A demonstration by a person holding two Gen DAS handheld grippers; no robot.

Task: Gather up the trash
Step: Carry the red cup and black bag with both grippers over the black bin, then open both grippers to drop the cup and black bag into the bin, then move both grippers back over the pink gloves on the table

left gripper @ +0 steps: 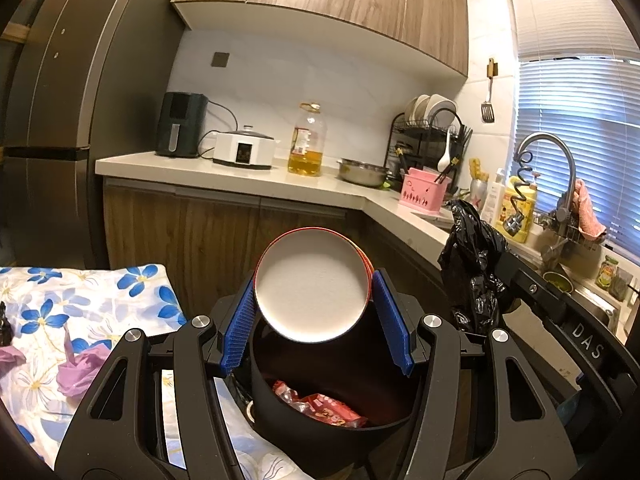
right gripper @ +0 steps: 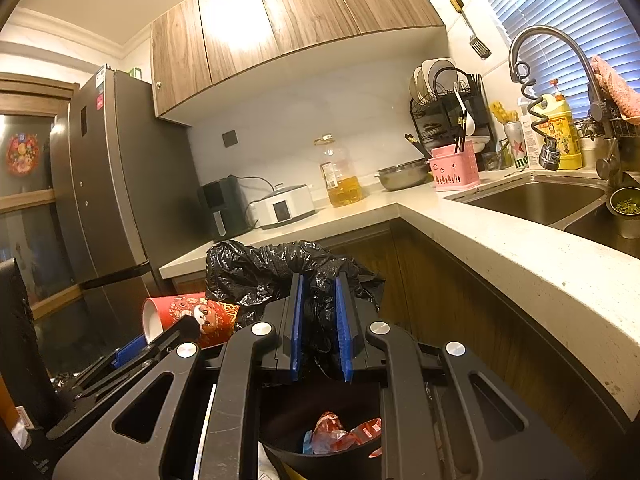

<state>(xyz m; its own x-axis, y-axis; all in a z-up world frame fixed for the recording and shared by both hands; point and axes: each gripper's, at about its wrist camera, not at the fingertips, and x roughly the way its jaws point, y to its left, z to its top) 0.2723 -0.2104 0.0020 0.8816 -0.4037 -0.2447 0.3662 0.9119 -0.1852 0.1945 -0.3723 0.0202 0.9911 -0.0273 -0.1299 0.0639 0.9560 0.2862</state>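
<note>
Wrappers (left gripper: 320, 404), red and crumpled, lie in the bottom of a black bin (left gripper: 312, 432) right under both grippers. Over the bin's mouth the left gripper (left gripper: 314, 312) holds a red paper cup (left gripper: 312, 288) on its side, the blue pads pressed against its wall and the white inside facing the left wrist camera; the right wrist view shows the same cup from the side, with a printed cartoon pattern on it. Just to the right, the right gripper (right gripper: 320, 320) has its jaws drawn narrow on a bunched fold of black trash bag (right gripper: 280, 268), which rises crumpled above the fingers. To the left of the bin lies a cloth with blue flowers (left gripper: 80, 300), and a crumpled purple paper (left gripper: 76, 372) rests on it. Farther back runs a pale countertop (left gripper: 248, 184) carrying a bottle of oil (left gripper: 306, 140), a white cooker (left gripper: 244, 150), a dark air fryer (left gripper: 182, 124), a steel bowl (left gripper: 362, 172) and a pink caddy (left gripper: 422, 192), with a sink (right gripper: 540, 200) and tap (right gripper: 552, 64) by the window
</note>
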